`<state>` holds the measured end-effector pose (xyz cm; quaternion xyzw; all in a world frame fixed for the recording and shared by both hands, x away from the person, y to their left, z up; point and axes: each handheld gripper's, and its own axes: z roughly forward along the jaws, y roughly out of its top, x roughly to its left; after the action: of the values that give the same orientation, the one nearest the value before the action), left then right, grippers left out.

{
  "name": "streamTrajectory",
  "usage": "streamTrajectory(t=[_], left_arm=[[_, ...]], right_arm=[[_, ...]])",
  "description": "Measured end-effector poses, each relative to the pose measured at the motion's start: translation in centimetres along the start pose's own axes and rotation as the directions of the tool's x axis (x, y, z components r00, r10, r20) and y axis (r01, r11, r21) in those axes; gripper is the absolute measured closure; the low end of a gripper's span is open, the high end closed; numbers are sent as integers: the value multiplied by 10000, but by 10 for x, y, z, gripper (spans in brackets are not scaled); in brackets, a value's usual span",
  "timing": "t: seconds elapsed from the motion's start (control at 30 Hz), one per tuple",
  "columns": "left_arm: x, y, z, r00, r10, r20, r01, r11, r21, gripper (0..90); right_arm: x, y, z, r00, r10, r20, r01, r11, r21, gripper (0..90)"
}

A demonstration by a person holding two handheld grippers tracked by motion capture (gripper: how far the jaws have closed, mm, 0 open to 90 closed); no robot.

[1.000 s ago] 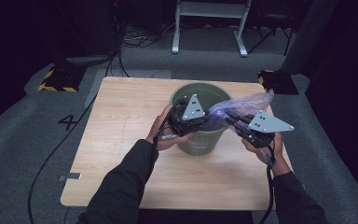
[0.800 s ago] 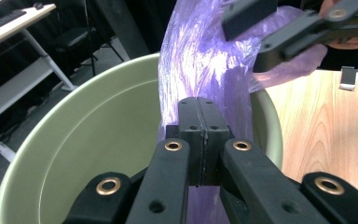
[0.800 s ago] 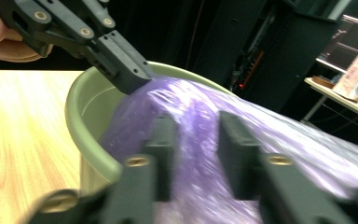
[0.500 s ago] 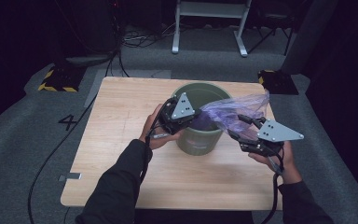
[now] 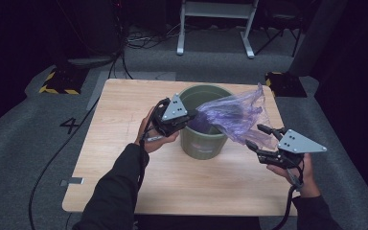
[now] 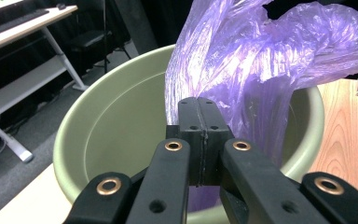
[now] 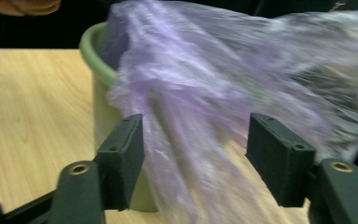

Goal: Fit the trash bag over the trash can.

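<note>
Diagonally, purple bag (image 5: 232, 117) toward right gripper (image 5: 258, 136)

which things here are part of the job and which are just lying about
In the job: purple plastic bag, green bin, left hand-held gripper pinching the bag, right hand-held gripper open beside it.
Lying about: white desk frame, floor cables, yellow-black block.

We read just one mark, a black "4" on the grey floor (image 5: 28, 143) left of the wooden table (image 5: 120, 124).
</note>
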<state>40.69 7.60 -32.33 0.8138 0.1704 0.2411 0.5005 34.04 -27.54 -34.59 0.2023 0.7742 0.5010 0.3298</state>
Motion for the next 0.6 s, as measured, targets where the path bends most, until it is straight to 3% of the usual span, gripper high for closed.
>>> streamTrajectory(t=[0.07, 0.13, 0.23, 0.27, 0.3, 0.37, 0.43, 0.47, 0.5, 0.6], left_arm=[[1, -2, -3, 10000, -8, 29, 9, 10000, -42, 897], [2, -4, -5, 10000, -47, 51, 47, 9999, -106, 897], [4, -7, -10, 9999, -162, 6, 163, 9997, -208, 897], [4, -7, -10, 9999, -162, 6, 163, 9997, -208, 896], [4, -9, -12, 9997, -231, -19, 230, 9995, -238, 895], [5, -12, -14, 9997, -255, -2, 255, 9992, -320, 874], [5, -14, -17, 9991, -429, 62, 432, 9982, -409, 780], [5, -14, -17, 9991, -429, 62, 432, 9982, -409, 767], [5, -15, -22, 9988, -497, 46, 498, 9973, -545, 744], [4, -14, -27, 9978, -651, 131, 658, 9957, -646, 646]], right_arm=[[-1, 0, -2, 10000, 71, 32, -71, 10000, -51, 336], [-5, 1, -1, 9993, 344, 127, -343, 9994, -60, 238], [-3, 2, 8, 9958, 803, -439, -807, 9967, -73, 213], [-3, 2, 8, 9958, 803, -439, -807, 9967, -73, 213], [2, 5, 15, 9940, 816, -725, -817, 9967, 13, 219], [7, 7, 21, 9940, 648, -876, -649, 9979, 14, 350], [13, 10, 26, 9963, 137, -845, -129, 9999, 106, 518], [13, 10, 26, 9963, 137, -845, -129, 9999, 106, 518], [18, 10, 29, 9957, -398, -834, 419, 9988, 233, 658], [21, 10, 31, 9940, -651, -878, 671, 9975, 202, 729]])
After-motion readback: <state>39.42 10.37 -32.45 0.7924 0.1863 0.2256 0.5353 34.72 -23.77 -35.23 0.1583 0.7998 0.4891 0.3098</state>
